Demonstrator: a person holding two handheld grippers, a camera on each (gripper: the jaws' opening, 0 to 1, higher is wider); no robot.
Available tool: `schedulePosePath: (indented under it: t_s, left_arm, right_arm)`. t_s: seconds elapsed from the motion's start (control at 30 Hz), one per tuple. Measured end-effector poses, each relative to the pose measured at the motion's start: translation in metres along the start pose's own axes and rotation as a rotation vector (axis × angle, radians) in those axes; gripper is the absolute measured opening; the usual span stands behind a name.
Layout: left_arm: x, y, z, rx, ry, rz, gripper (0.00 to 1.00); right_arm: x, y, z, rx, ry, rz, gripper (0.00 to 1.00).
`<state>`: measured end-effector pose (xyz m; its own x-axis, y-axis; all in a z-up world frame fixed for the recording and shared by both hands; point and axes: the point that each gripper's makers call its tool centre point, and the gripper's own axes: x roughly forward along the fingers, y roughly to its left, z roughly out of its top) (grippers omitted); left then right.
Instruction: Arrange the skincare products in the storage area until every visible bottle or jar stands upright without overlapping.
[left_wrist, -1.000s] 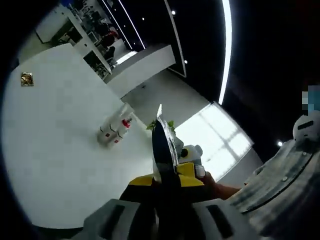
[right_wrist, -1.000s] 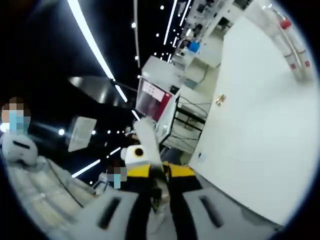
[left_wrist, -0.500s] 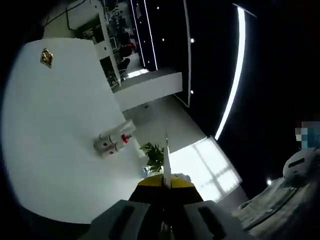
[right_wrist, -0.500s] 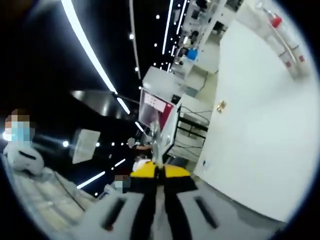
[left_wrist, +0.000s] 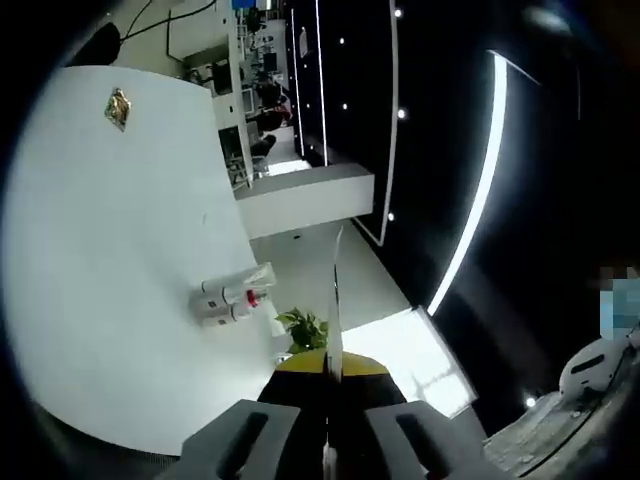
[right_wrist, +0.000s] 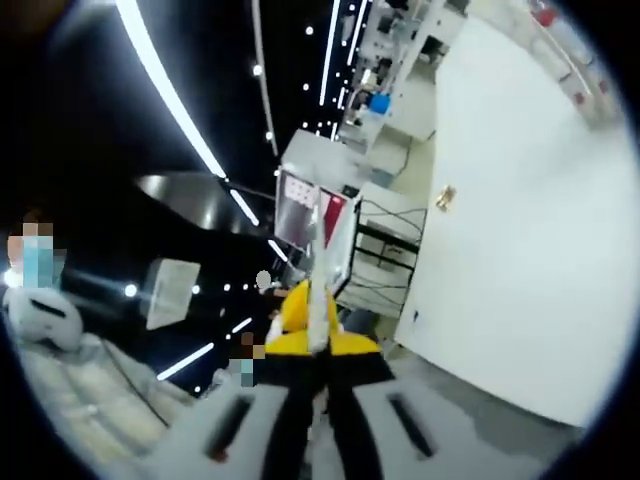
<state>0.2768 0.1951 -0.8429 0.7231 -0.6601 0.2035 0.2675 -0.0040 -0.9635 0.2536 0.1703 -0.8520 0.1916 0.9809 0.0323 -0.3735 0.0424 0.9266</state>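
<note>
A small cluster of white skincare bottles (left_wrist: 232, 297), one with a red cap, lies on its side on the white table (left_wrist: 110, 260), far ahead and to the left of my left gripper (left_wrist: 338, 240). That gripper is raised off the table, its jaws pressed together with nothing between them. In the right gripper view the same bottles (right_wrist: 572, 62) sit at the table's (right_wrist: 520, 230) far upper right edge. My right gripper (right_wrist: 317, 215) is shut and empty, held beside the table and pointing past it into the room.
A small gold-coloured item (left_wrist: 118, 107) (right_wrist: 445, 197) lies alone on the table. A potted plant (left_wrist: 303, 328) stands on the floor beyond the table edge. A wire cart with a red-and-white panel (right_wrist: 325, 215) stands beside the table. A person in a white helmet (right_wrist: 42, 305) is close by.
Both cameras have swung and rolled. Each gripper's jaws have come together into a thin line. The bottles and the gold item have stayed where they were on the table.
</note>
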Motion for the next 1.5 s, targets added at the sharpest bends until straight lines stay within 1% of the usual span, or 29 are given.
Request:
schedulePosePath:
  t_s: [0.07, 0.1, 0.17, 0.23, 0.33, 0.37, 0.4, 0.43, 0.47, 0.5, 0.53, 0.63, 0.7, 0.77, 0.8, 0.83, 0.87, 0.9, 0.93, 0.97, 1.0, 1.07, 1.1, 1.23, 1.27, 1.33, 1.37, 1.43, 1.5]
  left_arm:
    - [-0.001, -0.001, 0.001, 0.002, -0.002, -0.005, 0.00]
    - [-0.001, -0.002, 0.005, -0.020, -0.026, -0.021, 0.00]
    - [-0.001, -0.001, 0.007, -0.027, -0.036, -0.023, 0.00]
    - [0.001, -0.001, 0.008, -0.020, -0.034, -0.020, 0.01]
    - [0.003, -0.001, 0.007, -0.019, -0.023, -0.032, 0.03]
    - [0.003, -0.001, 0.006, -0.016, -0.015, -0.035, 0.05]
    - [0.003, 0.004, 0.000, -0.005, 0.021, -0.021, 0.11]
    - [0.003, 0.008, -0.001, -0.003, 0.026, -0.009, 0.15]
    - [0.003, 0.010, -0.002, -0.008, 0.026, -0.004, 0.13]
    - [0.003, 0.009, -0.004, -0.018, 0.040, -0.024, 0.03]
    - [0.004, 0.008, -0.003, -0.020, 0.035, -0.033, 0.02]
    - [0.008, 0.015, 0.003, -0.028, 0.015, -0.027, 0.01]
    - [0.010, 0.022, 0.006, -0.053, -0.003, -0.016, 0.01]
    - [0.013, 0.027, 0.009, -0.065, -0.028, 0.002, 0.01]
    - [0.014, 0.030, 0.012, -0.072, -0.043, 0.010, 0.01]
    - [0.014, 0.033, 0.015, -0.075, -0.050, 0.013, 0.01]
    - [0.014, 0.034, 0.015, -0.077, -0.050, 0.014, 0.01]
    - [0.015, 0.036, 0.014, -0.092, -0.043, 0.019, 0.01]
    - [0.016, 0.036, 0.012, -0.108, -0.030, 0.020, 0.01]
    - [0.014, 0.038, 0.017, -0.100, -0.060, 0.034, 0.01]
    - [0.013, 0.038, 0.020, -0.097, -0.062, 0.032, 0.01]
    - [0.008, 0.050, 0.022, -0.063, -0.039, 0.119, 0.02]
    - [0.006, 0.056, 0.022, -0.009, -0.012, 0.171, 0.03]
    - [0.001, 0.065, 0.026, 0.128, 0.033, 0.290, 0.11]
    - [-0.001, 0.067, 0.028, 0.182, 0.046, 0.315, 0.17]
    - [-0.006, 0.073, 0.030, 0.224, 0.072, 0.365, 0.29]
    - [-0.012, 0.081, 0.030, 0.262, 0.104, 0.420, 0.38]
    - [-0.018, 0.090, 0.033, 0.311, 0.134, 0.477, 0.52]
    - [-0.022, 0.095, 0.037, 0.338, 0.148, 0.509, 0.61]
  right_arm:
    - [0.001, 0.004, 0.002, -0.004, -0.005, 0.024, 0.01]
    - [0.001, 0.006, 0.009, 0.047, -0.043, 0.041, 0.01]
    - [0.001, 0.002, 0.014, 0.064, -0.073, 0.042, 0.00]
    - [0.002, 0.001, 0.013, 0.040, -0.056, 0.037, 0.00]
    - [0.001, 0.000, 0.017, 0.031, -0.064, 0.040, 0.00]
    - [0.001, -0.001, 0.021, 0.034, -0.085, 0.040, 0.00]
    - [0.000, -0.002, 0.026, 0.040, -0.104, 0.039, 0.00]
    - [-0.001, -0.004, 0.031, 0.048, -0.121, 0.035, 0.00]
    - [-0.002, -0.006, 0.036, 0.059, -0.138, 0.031, 0.00]
    - [-0.002, -0.010, 0.039, 0.066, -0.139, 0.027, 0.00]
    - [-0.001, -0.013, 0.038, 0.071, -0.119, 0.012, 0.00]
    - [0.002, -0.015, 0.043, 0.079, -0.126, 0.000, 0.00]
    - [0.003, -0.024, 0.044, 0.120, -0.121, -0.018, 0.01]
    - [0.010, -0.029, 0.045, 0.127, -0.126, -0.033, 0.08]
    - [0.014, -0.030, 0.042, 0.135, -0.104, -0.044, 0.11]
    - [0.021, -0.033, 0.034, 0.110, -0.049, -0.064, 0.12]
    - [0.027, -0.035, 0.031, 0.088, -0.026, -0.082, 0.09]
    - [0.032, -0.040, 0.032, 0.029, -0.013, -0.104, 0.03]
    - [0.032, -0.043, 0.033, 0.030, -0.014, -0.112, 0.01]
    - [0.036, -0.043, 0.037, 0.087, -0.038, -0.077, 0.01]
    - [0.037, -0.041, 0.036, 0.123, -0.034, -0.063, 0.00]
    - [0.041, -0.051, 0.032, 0.104, -0.031, -0.093, 0.00]
    - [0.042, -0.057, 0.030, 0.118, -0.016, -0.110, 0.00]
    - [0.048, -0.064, 0.031, 0.123, 0.003, -0.105, 0.00]
    - [0.050, -0.066, 0.032, 0.111, 0.009, -0.105, 0.00]
    - [0.054, -0.070, 0.034, 0.113, 0.017, -0.100, 0.00]
    - [0.057, -0.073, 0.036, 0.101, 0.025, -0.101, 0.00]
    - [0.062, -0.077, 0.039, 0.079, 0.037, -0.103, 0.00]
    - [0.065, -0.079, 0.044, 0.065, 0.037, -0.099, 0.00]
